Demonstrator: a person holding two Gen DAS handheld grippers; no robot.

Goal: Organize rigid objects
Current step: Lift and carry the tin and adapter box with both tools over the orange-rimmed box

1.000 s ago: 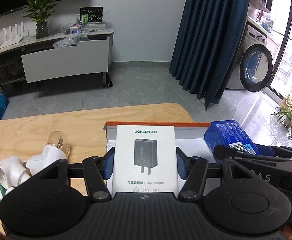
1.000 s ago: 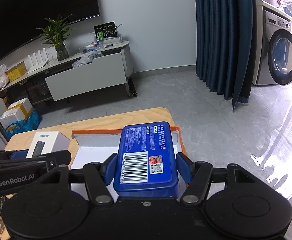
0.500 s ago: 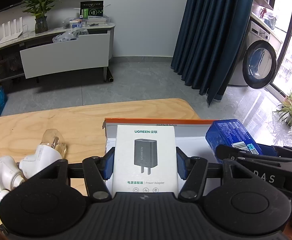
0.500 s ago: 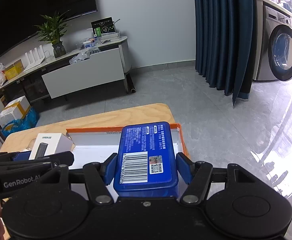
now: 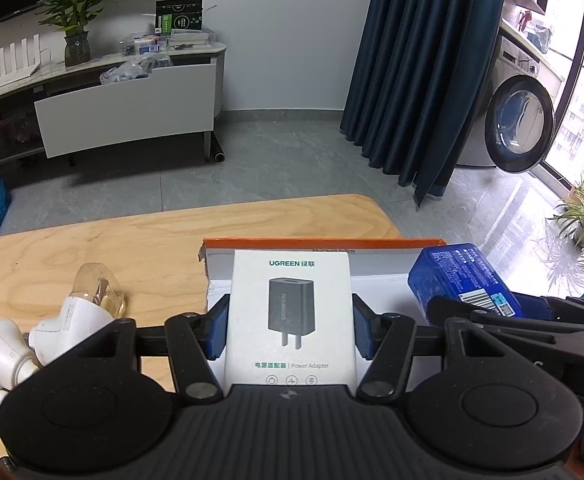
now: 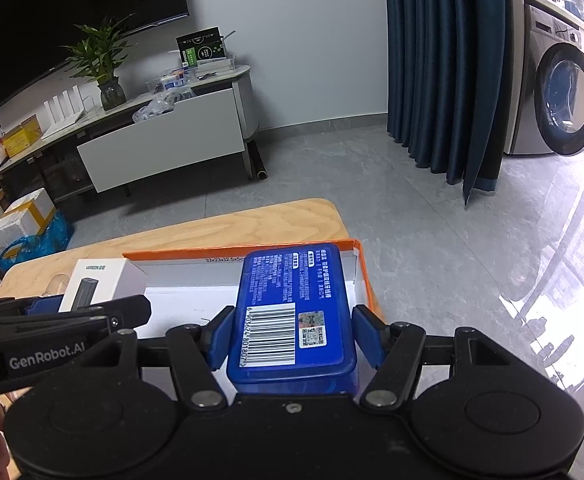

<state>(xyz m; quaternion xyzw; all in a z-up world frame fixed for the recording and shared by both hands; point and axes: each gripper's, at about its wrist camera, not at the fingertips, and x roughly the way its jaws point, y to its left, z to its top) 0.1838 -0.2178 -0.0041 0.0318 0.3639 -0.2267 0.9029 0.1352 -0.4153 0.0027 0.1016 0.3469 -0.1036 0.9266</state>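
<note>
Wooden table (image 5: 164, 240), grey tiled floor (image 5: 284, 168)

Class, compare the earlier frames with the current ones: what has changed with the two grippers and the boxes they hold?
Nothing was taken or let go. The left gripper stays shut on the white adapter box, the right gripper on the blue box, both over the orange-edged carton. Only the views shifted slightly.

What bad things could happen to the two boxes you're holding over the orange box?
1. The white power adapter box and the blue box hang side by side over the orange-rimmed box, so they might bump going in.
2. The left gripper holds the adapter box only by its side edges; it could tip or slip.
3. The light bulb and white fittings lie near the table edge and could get knocked.
</note>
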